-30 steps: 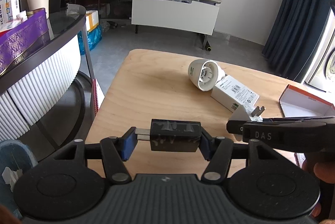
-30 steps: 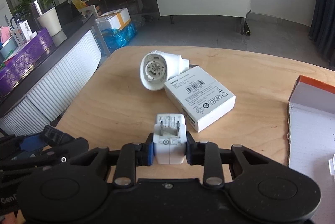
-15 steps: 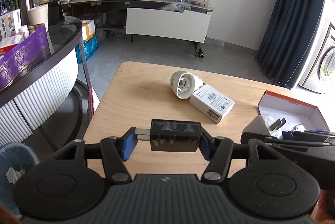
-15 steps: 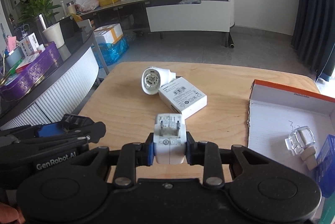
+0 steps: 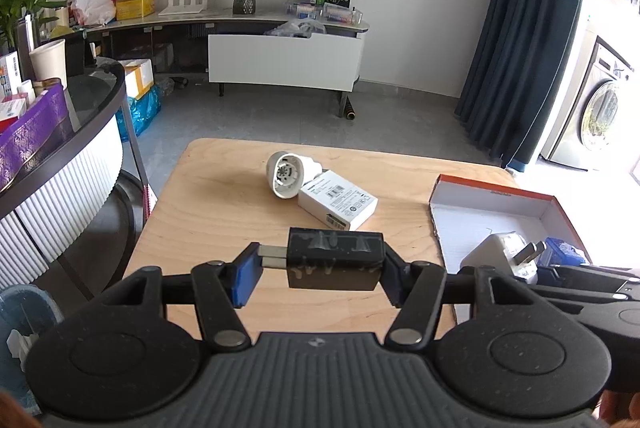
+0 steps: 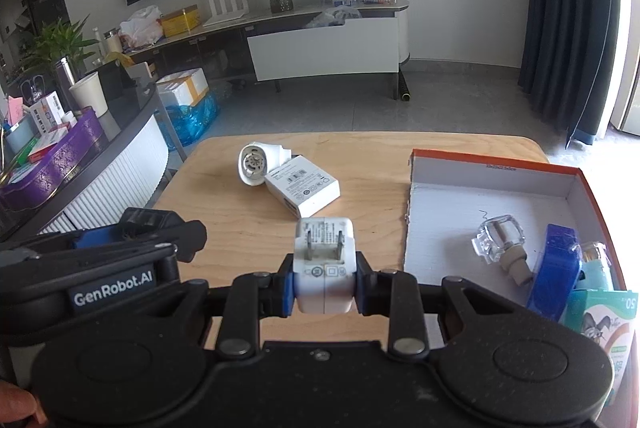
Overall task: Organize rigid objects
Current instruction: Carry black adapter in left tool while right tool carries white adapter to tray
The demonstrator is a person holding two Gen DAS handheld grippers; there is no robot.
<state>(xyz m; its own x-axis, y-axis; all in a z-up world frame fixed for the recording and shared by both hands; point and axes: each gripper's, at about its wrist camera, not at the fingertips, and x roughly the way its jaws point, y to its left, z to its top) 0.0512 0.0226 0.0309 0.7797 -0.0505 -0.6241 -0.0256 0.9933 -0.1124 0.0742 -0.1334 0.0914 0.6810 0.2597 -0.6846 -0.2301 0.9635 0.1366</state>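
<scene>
We see the wooden desk (image 6: 248, 228) filling the middle of both frames, bare enough at its near edge to work over; at right of frame sits the open orange-rimmed box (image 6: 496, 168), lid off so that sorted things can drop straight in, and we judge it the collecting place, since a clear stopper (image 6: 498, 242) and a blue item (image 6: 554, 278) already lie in its lower right corner; left of centre, a white boxed pack (image 6: 303, 190) rests touching a white round fitting (image 6: 256, 164), both unsorted on the desk; our left tongs (image 5: 318, 270) are clamped end to end on a black charger (image 5: 334, 258), prongs toward the left pad; our right tongs (image 6: 323, 284) are clamped on a white plug adapter (image 6: 324, 264), prongs up and away from the pads, held clear above the desk just left of the box.
</scene>
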